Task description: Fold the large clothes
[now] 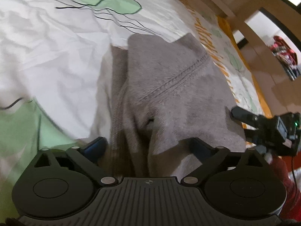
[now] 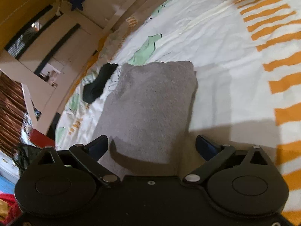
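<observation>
A grey garment (image 2: 148,109) lies folded on a bed (image 2: 225,43) whose white cover carries green shapes and orange stripes. The left gripper (image 1: 148,146) is released, its fingers spread wide at either side of the garment's near edge, with rumpled cloth between them but not pinched. The right gripper (image 2: 151,145) is released too, fingers wide apart over the garment's near end. In the right view a black sock (image 2: 99,82) lies at ten o'clock from the garment, just beside it. A blue star (image 2: 77,1) hangs on the furniture beyond the bed.
</observation>
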The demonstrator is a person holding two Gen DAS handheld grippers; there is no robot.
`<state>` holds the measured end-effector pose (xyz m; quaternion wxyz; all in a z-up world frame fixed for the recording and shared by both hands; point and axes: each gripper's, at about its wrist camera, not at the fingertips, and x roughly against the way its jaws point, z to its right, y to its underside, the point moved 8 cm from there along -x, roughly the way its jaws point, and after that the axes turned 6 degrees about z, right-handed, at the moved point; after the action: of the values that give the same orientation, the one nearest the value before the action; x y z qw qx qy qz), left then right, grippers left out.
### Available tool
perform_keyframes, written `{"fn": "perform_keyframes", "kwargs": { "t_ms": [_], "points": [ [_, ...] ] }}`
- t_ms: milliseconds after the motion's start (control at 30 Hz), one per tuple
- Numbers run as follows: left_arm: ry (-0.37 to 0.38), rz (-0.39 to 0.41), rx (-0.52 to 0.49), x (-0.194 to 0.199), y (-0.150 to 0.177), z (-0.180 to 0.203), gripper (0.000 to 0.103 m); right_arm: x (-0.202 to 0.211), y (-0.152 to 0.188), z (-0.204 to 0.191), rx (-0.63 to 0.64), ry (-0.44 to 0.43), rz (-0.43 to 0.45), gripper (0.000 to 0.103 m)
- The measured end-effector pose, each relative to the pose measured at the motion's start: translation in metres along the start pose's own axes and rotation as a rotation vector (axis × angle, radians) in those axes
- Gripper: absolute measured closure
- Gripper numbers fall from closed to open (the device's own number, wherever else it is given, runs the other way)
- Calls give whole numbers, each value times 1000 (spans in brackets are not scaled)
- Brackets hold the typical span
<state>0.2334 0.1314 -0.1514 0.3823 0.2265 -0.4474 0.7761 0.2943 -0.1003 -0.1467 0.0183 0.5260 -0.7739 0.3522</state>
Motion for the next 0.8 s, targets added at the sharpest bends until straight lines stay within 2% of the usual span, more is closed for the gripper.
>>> {"fn": "perform_keyframes", "kwargs": {
  "t_ms": [100, 200, 267, 300, 333, 400, 533, 633, 800],
  "points": [
    [45, 1, -10, -9, -4, 4, 1, -10, -1, -2, -11, -44, -10, 1],
    [138, -6, 12, -14, -6, 10, 2, -19, 0, -6, 10, -54, -21, 1],
    [208, -11, 63, -17, -8, 15, 2, -19, -1, -8, 26, -47, -28, 12],
    [233, -10, 90, -18, -8, 17, 2, -17, -2, -6, 32, -28, -32, 27],
    [251, -6, 108, -20, -8, 20, 2, -14, -4, -7, 40, -29, -33, 35],
    [267, -6, 114, -26, -9, 28, 2, -6, -8, -11, 93, -31, -37, 39],
    [300, 8, 136, -47, -21, 49, 2, -3, -23, -21, 221, -6, -77, 41],
    [348, 23, 156, -69, -34, 70, 2, 0, -49, -13, 258, 26, -72, 41],
    [371, 37, 97, -109, -60, 108, 3, 9, -106, 10, 308, 108, -26, 41]
  ]
}}
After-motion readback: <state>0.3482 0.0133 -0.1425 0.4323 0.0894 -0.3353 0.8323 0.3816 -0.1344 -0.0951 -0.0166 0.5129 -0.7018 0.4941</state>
